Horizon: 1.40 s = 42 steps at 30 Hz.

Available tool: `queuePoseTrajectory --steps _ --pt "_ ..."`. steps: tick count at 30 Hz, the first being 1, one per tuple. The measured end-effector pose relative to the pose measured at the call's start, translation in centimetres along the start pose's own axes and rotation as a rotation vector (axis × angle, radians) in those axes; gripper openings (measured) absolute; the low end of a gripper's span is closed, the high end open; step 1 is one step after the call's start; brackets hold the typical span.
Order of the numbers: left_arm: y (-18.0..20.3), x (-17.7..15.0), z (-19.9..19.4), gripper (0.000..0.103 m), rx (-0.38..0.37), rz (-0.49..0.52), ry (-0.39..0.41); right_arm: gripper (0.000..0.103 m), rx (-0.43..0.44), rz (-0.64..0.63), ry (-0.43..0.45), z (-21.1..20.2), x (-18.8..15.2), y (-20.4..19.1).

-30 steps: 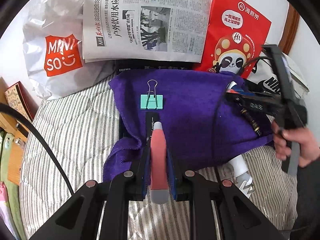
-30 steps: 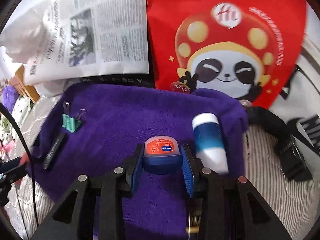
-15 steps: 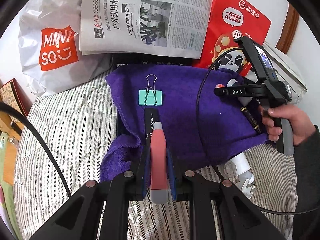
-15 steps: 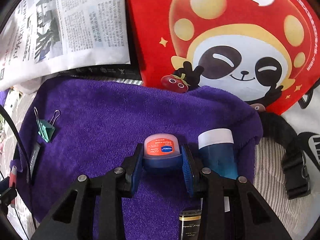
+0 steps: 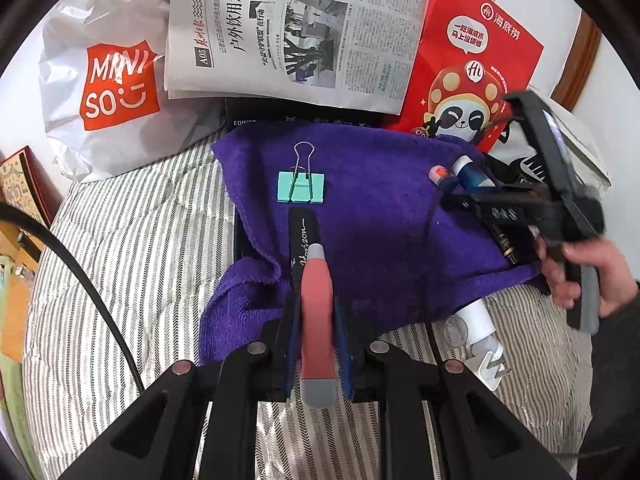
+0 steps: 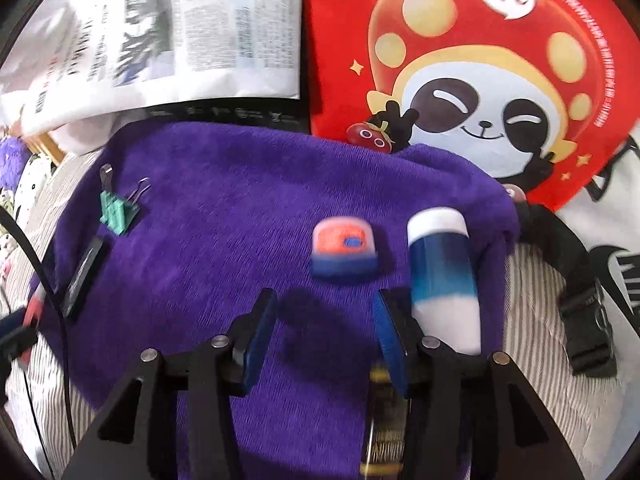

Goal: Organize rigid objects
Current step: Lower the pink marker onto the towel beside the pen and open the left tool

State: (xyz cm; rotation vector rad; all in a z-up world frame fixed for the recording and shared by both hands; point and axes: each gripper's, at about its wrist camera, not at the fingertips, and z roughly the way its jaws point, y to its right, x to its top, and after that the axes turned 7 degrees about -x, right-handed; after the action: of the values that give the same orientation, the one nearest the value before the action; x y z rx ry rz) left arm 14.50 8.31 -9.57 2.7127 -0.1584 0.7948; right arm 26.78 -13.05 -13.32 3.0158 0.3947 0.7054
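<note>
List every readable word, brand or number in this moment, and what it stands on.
"MINI SO": white plastic bag.
"A05" and a Chinese headline; small print unreadable: newspaper.
"Hi" logo with Chinese text: red paper bag.
"Horizon": black pen.
"EDIFIER", partly hidden: black box.
Label too blurred: small jar.

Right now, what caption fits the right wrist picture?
Right gripper opening above the small jar on the purple towel.

Bright, even light; right view perhaps motion-blurred.
</note>
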Motion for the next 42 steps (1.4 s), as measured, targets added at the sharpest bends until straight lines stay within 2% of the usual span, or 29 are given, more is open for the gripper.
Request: queuePoseTrajectory --steps 4,7,10,13,19,21,28,42 --pt "-0.2 0.3 0.4 0.017 -0.033 -0.037 0.006 0.05 0.006 0.006 0.034 -2.4 -2.3 0.1" --pt "-0.1 0.7 0.9 0.017 -0.054 -0.057 0.008 0.05 0.068 0.054 0.057 -4.8 -5.0 1.1" --pt "0.3 1.2 1.5 0.017 -0.056 -0.05 0.012 0.05 0.053 0.062 0.097 -7.2 -7.4 1.7" --pt "0.6 2.0 2.5 0.017 -0.051 -0.041 0.01 0.05 0.08 0.097 0.12 -8.9 -9.4 2.2" --pt "0.9 3.7 4.7 0.017 -0.028 -0.033 0.005 0.05 0.126 0.179 0.129 -10.2 -11.9 3.5" --pt "0.9 4.1 5.5 0.017 -0.026 -0.028 -0.008 0.05 0.162 0.206 0.13 -10.1 -12.1 3.8" --pt "1.3 5.0 8.0 0.017 0.003 -0.01 -0.029 0.05 0.165 0.249 0.124 -9.8 -12.3 4.7" --pt "1.6 5.4 9.3 0.019 0.051 0.037 -0.048 0.05 0.157 0.198 0.091 -8.3 -12.1 2.7"
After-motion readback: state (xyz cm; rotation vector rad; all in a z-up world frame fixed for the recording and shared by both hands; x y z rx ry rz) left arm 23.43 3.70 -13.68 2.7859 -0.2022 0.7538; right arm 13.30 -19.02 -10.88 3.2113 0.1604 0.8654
